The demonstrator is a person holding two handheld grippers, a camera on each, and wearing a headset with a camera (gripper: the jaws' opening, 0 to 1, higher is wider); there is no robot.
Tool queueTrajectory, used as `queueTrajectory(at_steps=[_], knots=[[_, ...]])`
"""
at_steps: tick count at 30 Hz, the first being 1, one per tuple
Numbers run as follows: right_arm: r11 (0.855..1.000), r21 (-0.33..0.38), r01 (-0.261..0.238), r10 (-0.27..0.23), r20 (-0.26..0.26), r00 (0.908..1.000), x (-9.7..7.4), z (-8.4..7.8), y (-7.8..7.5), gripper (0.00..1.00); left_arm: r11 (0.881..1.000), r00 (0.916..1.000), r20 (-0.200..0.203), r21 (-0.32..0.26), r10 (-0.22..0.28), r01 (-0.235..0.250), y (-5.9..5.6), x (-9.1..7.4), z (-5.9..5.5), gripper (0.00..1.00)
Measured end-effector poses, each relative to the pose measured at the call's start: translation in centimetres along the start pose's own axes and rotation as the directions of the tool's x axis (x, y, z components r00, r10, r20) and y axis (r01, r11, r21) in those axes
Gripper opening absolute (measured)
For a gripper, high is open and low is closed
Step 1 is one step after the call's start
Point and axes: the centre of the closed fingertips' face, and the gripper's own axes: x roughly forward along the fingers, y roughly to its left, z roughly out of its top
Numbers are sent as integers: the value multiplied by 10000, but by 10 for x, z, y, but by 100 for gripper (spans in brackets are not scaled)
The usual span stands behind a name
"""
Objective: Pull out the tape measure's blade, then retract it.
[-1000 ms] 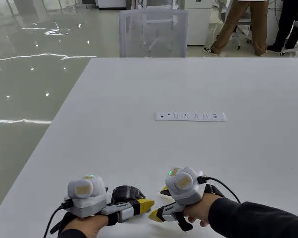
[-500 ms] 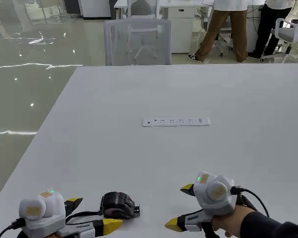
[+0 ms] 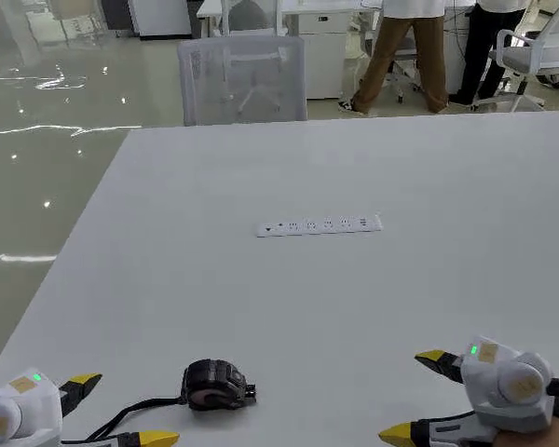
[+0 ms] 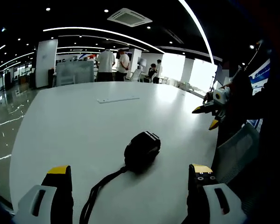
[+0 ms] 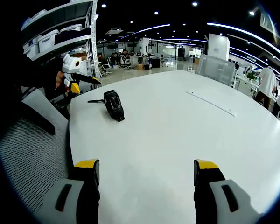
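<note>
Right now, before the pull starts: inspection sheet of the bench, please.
Surface: white table, flat, no spills seen.
Job's things: black tape measure lying near the front edge, blade not pulled out, apart from both claws.
Clutter: white power strip mid-table.
Claws: left claw open, holding nothing, aimed at the tape measure; right claw open, holding nothing.
Cables: black strap trailing from the tape measure toward the left claw.
Surroundings: mesh chair at the far edge, people standing beyond, glossy floor to one side.
</note>
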Motion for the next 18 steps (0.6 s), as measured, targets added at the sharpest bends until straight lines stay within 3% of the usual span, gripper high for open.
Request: queueTrajectory(at_steps=[2, 5, 7, 12, 14, 18], knots=[[9998, 64, 193, -193, -13, 9998, -10, -5, -5, 80, 9998, 9995, -245, -68, -187, 186, -3, -2, -6, 100], [9990, 165, 409, -408, -51, 9992, -22, -13, -11, 81, 9982, 9981, 296, -243, -544, 551, -12, -5, -3, 100], [9982, 230, 560, -557, -143, 9983, -30, -21, -17, 82, 9992, 9989, 248, -109, -390, 393, -4, -6, -7, 100], [9947, 595, 844, -831, -236, 9963, -46, -41, -26, 88, 9997, 9988, 443, -131, -190, 196, 0, -9, -6, 100], [9924, 775, 958, -936, -319, 9951, -49, -49, -28, 89, 9998, 9992, 365, 124, -170, 165, 0, -10, -6, 100], [9884, 969, 1168, -1147, -266, 9930, -60, -56, -33, 93, 10000, 9998, 163, 25, -85, 85, 5, -16, -13, 100]])
